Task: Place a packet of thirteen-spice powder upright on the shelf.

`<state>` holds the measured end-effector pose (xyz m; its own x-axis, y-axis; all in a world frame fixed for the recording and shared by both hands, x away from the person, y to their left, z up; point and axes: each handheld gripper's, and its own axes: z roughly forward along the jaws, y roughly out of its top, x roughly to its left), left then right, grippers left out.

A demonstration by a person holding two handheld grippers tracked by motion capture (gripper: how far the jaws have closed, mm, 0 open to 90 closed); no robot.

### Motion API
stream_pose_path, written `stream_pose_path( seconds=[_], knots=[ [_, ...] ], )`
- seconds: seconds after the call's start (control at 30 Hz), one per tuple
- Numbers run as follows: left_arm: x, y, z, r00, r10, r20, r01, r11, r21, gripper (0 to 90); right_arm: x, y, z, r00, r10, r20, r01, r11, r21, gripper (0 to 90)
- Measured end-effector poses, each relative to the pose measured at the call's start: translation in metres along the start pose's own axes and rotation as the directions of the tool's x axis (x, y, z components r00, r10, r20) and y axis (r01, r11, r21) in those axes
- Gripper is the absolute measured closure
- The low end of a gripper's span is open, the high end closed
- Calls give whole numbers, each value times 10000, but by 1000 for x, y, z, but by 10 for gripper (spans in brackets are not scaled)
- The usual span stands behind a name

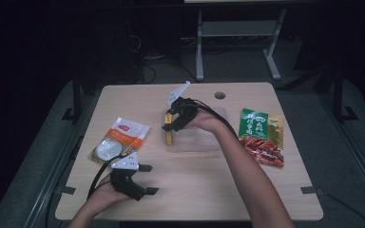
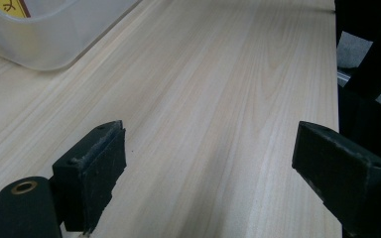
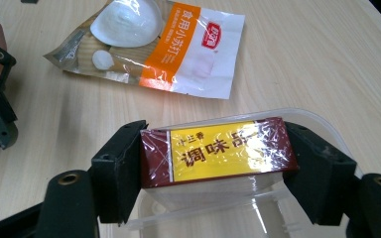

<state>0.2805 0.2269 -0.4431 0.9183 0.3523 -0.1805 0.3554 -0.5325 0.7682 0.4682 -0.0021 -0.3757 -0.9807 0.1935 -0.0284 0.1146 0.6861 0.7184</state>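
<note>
Right gripper [image 3: 218, 163] clamped on red-and-yellow seasoning box [image 3: 218, 151], jaws pressing its two short ends; box held just over rim of clear plastic container [image 3: 307, 116] at table centre; left gripper [image 2: 208, 168] spread wide, nothing between jaws, hovering low over bare wooden table [image 2: 218, 89] near front left edge; orange-and-white powder pouch [image 1: 120, 139] just beyond left gripper; green-and-red snack packet [image 1: 262, 137] lying right of container, apart from it.
</note>
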Motion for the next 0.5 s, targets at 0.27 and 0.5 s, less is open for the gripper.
stream_pose_path(
  seconds=[0.27, 0.5],
  knots=[
    [1, -2, 1, 9999, 28, 97, -29, 9999, 132, 130, 0, 1, -17, 9990, 438, 131, -433, 9984, -364, 167],
    [3, -2, 0, 10000, 36, 26, -36, 9999, 138, 130, 7, -9, -39, 9968, 749, 287, -731, 9956, -584, 150]
  ],
)
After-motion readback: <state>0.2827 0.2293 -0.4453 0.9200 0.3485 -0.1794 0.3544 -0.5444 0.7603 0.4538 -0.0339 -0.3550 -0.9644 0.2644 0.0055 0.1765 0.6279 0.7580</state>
